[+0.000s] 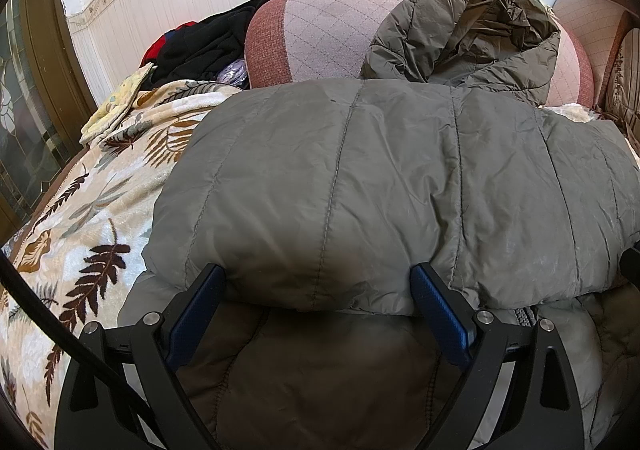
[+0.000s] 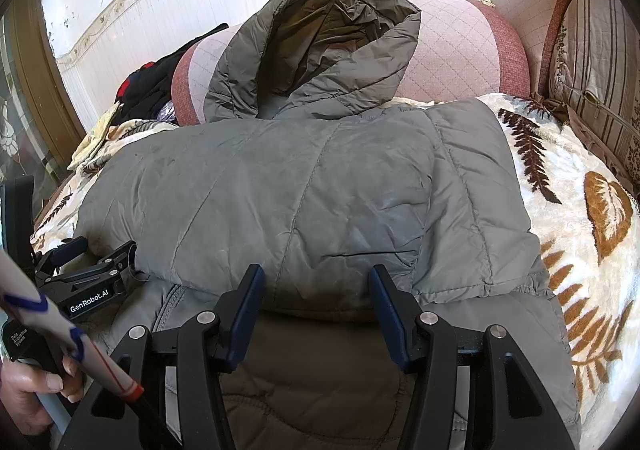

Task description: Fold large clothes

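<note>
Spread over a cream plush blanket with brown fern-leaf print (image 2: pixel 568 186), on a sofa with pink quilted back cushions (image 1: pixel 328 38): a grey-olive quilted puffer jacket (image 1: pixel 400 178), lower half already doubled up over the body, hood (image 2: pixel 332 38) propped open against the cushions. Looks light, puffy and springy; likely to loft back up once released. Smooth nylon shell, probably slippery, so better pinched deep through both layers than at the bare hem. Best hold judged to be the thick folded edge nearest the cameras, one claw towards each end.

Left claw (image 1: pixel 320 290) at that near edge, blue-padded fingers (image 1: pixel 436 306) standing wide to either side of the bulging fold, fabric between them but no visible pinch. Right claw (image 2: pixel 316 290) likewise straddling the fold further along, fingers (image 2: pixel 386 302) roughly half spread, cloth swelling between them; firm grip or loose bracket, cannot tell from either view.

Far left, behind the sofa arm, a heap of black and red clothes (image 1: pixel 200 42). Bottom left of the right wrist view, a person's hand (image 2: pixel 28 394) on the left tool's handle.
</note>
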The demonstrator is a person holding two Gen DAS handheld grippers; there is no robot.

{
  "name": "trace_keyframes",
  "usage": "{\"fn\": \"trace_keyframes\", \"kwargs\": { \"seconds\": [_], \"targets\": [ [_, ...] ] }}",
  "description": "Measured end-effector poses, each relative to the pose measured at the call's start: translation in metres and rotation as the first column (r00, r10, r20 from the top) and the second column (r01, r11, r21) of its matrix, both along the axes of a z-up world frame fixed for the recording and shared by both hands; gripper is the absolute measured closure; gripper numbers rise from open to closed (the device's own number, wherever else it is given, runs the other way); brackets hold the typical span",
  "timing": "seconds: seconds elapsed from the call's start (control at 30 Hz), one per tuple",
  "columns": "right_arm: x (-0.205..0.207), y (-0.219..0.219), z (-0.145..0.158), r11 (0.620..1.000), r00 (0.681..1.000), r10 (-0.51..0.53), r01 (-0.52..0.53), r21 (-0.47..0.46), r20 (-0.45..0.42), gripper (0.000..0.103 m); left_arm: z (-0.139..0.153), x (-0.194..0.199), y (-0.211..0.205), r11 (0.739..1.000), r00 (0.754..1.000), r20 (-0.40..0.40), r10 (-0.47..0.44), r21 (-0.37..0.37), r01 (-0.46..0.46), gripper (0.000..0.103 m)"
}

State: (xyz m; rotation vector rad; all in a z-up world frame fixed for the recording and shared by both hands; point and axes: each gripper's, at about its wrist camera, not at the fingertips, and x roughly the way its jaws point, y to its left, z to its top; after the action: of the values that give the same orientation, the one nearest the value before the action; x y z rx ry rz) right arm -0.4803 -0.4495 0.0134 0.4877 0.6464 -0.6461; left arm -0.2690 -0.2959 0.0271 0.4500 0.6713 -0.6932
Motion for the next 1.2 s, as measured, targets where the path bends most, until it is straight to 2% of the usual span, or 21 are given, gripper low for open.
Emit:
{"fn": "trace_keyframes", "kwargs": {
  "seconds": [0.27,0.43,0.6,0.73,0.83,0.93,1.07,1.2],
  "targets": [
    [-0.002,0.001,0.006,1.000,1.000,-0.003,0.003,-0.001,0.007,0.044,0.010,-0.003,0.004,1.000,1.000,0.016,0.002,-0.011,-0.002,0.009],
    [-0.011,0.006,0.025,1.000,0.999,-0.015,0.015,0.005,0.046,0.044,0.023,-0.007,0.008,1.000,1.000,0.012,0.003,0.001,-0.003,0.009],
    [-0.030,0.022,0.054,0.999,0.995,-0.030,0.032,-0.013,0.094,0.044,0.056,-0.023,0.035,0.998,0.999,0.030,0.014,-0.055,-0.012,0.009],
    [-0.055,0.050,0.077,0.999,0.990,-0.027,0.030,-0.019,0.141,0.044,0.086,-0.058,0.077,0.992,0.999,0.047,0.021,-0.129,-0.015,0.009],
    [-0.087,0.087,0.087,0.999,0.985,-0.035,0.041,-0.034,0.167,0.044,0.095,-0.095,0.111,0.983,0.997,0.064,0.041,-0.183,-0.029,0.009],
    [-0.114,0.123,0.090,0.997,0.986,-0.030,0.042,-0.067,0.166,0.043,0.101,-0.135,0.136,0.975,0.997,0.077,0.024,-0.221,-0.007,0.009],
    [-0.138,0.151,0.099,0.993,0.988,-0.020,0.037,-0.114,0.151,0.043,0.126,-0.181,0.149,0.968,0.990,0.137,-0.031,-0.244,0.064,0.009],
    [-0.174,0.163,0.121,0.992,0.978,-0.051,0.073,-0.100,0.204,0.043,0.166,-0.216,0.155,0.949,0.984,0.164,-0.074,-0.291,0.120,0.009]
  ]
}}
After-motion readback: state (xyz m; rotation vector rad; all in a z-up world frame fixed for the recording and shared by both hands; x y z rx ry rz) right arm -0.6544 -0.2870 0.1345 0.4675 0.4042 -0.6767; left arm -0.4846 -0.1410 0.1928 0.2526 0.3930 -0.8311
